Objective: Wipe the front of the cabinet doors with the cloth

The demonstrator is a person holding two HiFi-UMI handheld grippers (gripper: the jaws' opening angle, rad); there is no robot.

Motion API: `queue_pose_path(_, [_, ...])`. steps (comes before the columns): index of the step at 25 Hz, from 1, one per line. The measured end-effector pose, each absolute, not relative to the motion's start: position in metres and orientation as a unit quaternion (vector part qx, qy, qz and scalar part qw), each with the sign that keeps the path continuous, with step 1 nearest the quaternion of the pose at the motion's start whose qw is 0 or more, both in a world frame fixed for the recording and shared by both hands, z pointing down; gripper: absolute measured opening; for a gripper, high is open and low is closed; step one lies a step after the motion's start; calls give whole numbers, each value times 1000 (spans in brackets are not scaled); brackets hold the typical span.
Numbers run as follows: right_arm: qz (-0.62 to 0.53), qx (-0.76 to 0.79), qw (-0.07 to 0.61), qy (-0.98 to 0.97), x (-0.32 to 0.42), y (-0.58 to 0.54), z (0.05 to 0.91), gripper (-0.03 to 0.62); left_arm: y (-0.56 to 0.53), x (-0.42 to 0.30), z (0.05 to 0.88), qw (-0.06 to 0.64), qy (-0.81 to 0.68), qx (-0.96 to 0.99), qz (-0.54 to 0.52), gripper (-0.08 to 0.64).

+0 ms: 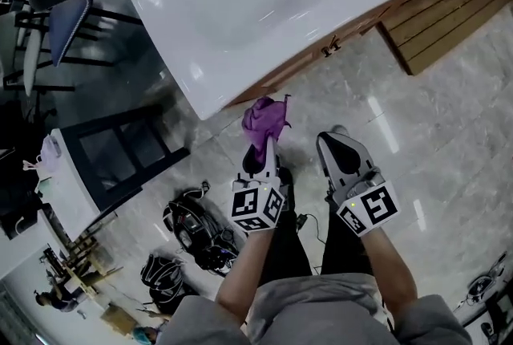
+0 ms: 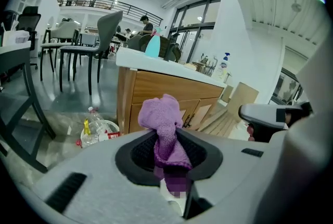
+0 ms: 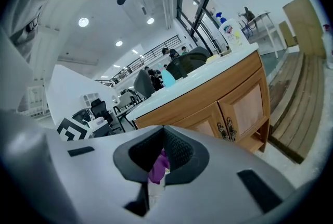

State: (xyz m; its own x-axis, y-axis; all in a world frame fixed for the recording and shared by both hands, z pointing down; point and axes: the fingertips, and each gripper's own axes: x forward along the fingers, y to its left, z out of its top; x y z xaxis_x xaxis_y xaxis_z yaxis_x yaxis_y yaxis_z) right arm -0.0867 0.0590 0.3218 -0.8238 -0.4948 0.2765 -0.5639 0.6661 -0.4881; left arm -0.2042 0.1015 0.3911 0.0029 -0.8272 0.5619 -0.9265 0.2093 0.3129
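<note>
Cloth [image 2: 164,124], purple and bunched, stands up out of the left gripper [image 1: 263,159], whose jaws are clamped on its lower end. Its free end points at the cabinet doors [image 2: 200,109], which lie just ahead under the white basin top [image 1: 200,38], not touching it. Right gripper [image 1: 341,144] hangs beside, jaws together, with an unidentifiable purple sliver in the gap. Only bare floor lies between cloth and doors. A waste basket [image 2: 112,125] sits left of the cabinet.
</note>
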Motion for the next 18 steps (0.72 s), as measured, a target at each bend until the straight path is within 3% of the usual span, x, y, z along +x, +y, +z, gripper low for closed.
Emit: queue_pose_path(18, [302, 305, 47, -902, -109, 64, 360, 9, 66, -229, 446, 343, -703, 623, 10, 84])
